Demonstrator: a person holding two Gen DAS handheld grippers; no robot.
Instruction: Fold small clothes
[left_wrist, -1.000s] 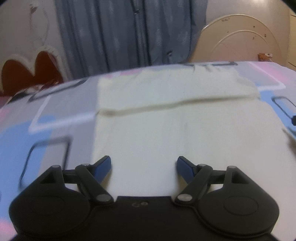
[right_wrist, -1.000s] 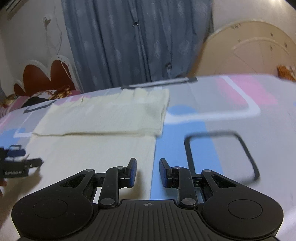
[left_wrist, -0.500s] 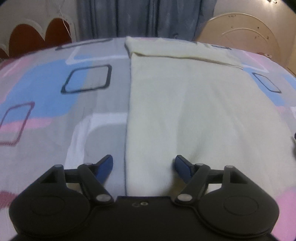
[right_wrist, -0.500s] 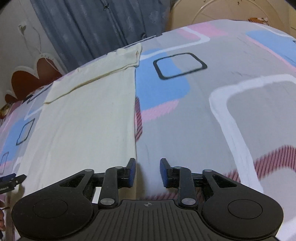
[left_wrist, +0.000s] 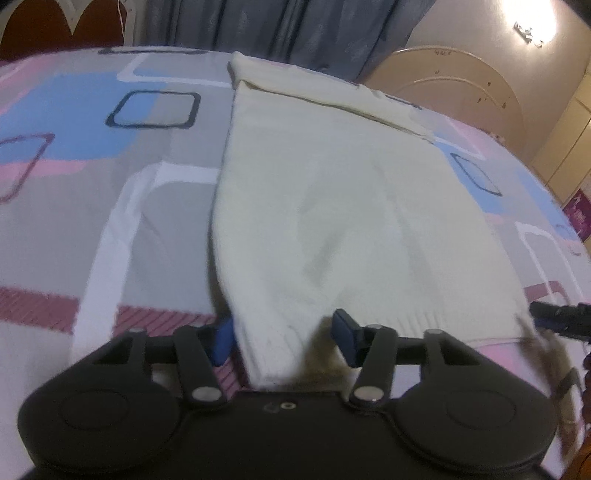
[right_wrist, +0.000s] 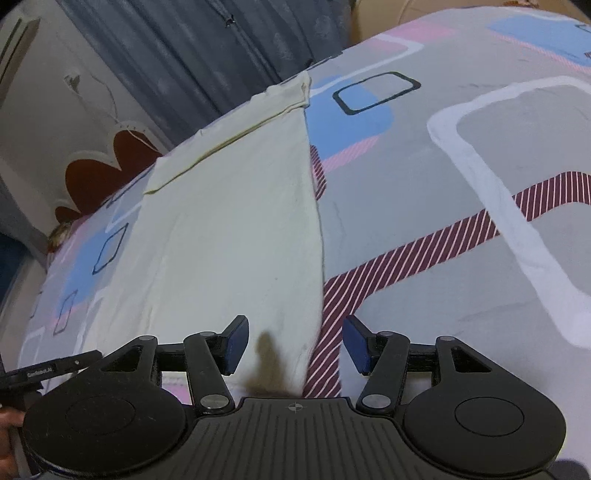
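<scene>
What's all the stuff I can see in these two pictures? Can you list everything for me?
Cream garment: one, pale cream, spread flat on the bed, far end already folded over.
Bedsheet: one, grey with blue, pink, white and maroon-striped shapes, under the garment.
Curtain: one, grey-blue, hanging behind the bed.
Scalloped headboard: one, red-brown with white edge, at the far left of the bed.
Round tabletop: one, beige, leaning against the wall, far right.
Wall lamp: one, glowing white, upper right.
Left gripper: one, black with blue pads, open around the garment's near left corner.
Right gripper: one, black with blue pads, open around the garment's near right corner.
</scene>
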